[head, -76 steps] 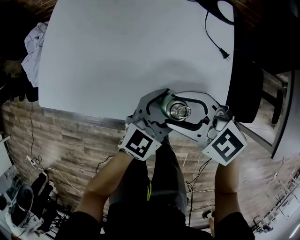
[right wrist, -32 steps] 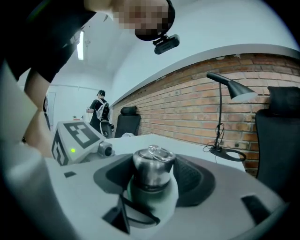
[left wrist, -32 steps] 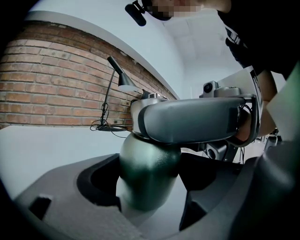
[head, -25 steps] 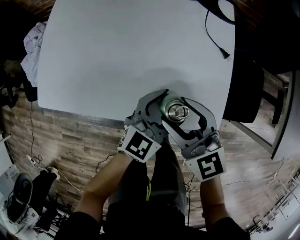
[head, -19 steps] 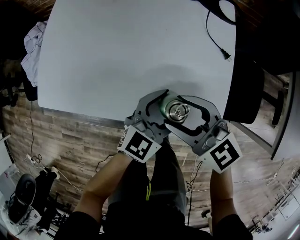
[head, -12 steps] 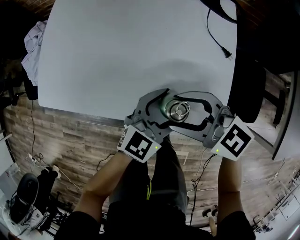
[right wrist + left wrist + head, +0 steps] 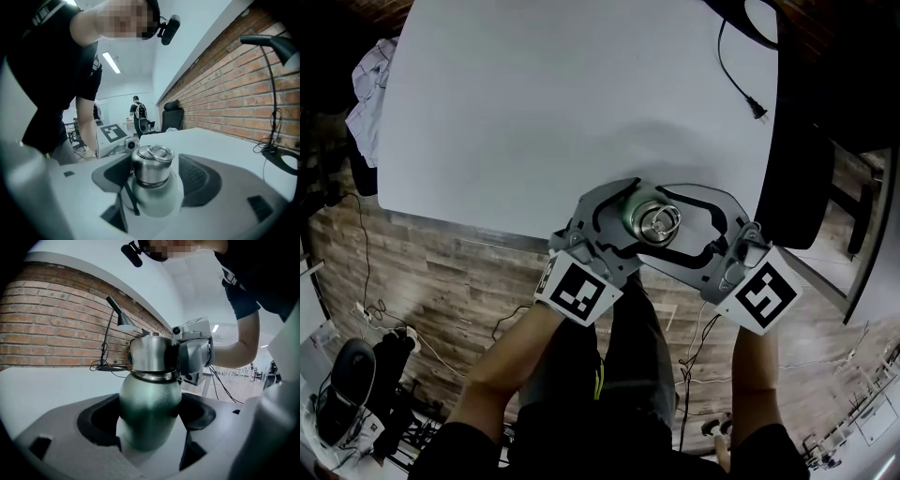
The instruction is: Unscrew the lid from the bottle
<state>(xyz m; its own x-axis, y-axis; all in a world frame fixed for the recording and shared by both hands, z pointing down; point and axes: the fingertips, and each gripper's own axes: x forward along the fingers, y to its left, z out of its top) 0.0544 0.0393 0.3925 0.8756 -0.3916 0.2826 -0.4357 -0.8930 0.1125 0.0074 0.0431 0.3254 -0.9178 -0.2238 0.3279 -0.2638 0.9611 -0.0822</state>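
A metal bottle (image 7: 150, 401) with a green-grey body stands at the near edge of the white table (image 7: 534, 94). Its steel lid (image 7: 654, 221) has a ring on top. My left gripper (image 7: 628, 220) is shut on the bottle's body, with both jaws pressed against its sides (image 7: 150, 427). My right gripper (image 7: 664, 225) reaches in from the right at lid height. Its jaws have just been opening. The lid (image 7: 151, 168) sits between them against the left jaw, and a gap shows at the right pad (image 7: 197, 178).
A black power cord with a plug (image 7: 741, 80) lies at the table's far right. A black chair (image 7: 792, 178) stands beside the table's right edge. A crumpled cloth (image 7: 366, 89) hangs off the left side. A desk lamp (image 7: 117, 315) stands by the brick wall.
The right gripper has swung counter-clockwise around the lid, and its marker cube has moved right and up. The gap beside the lid has widened. The left gripper and the bottle have stayed put.
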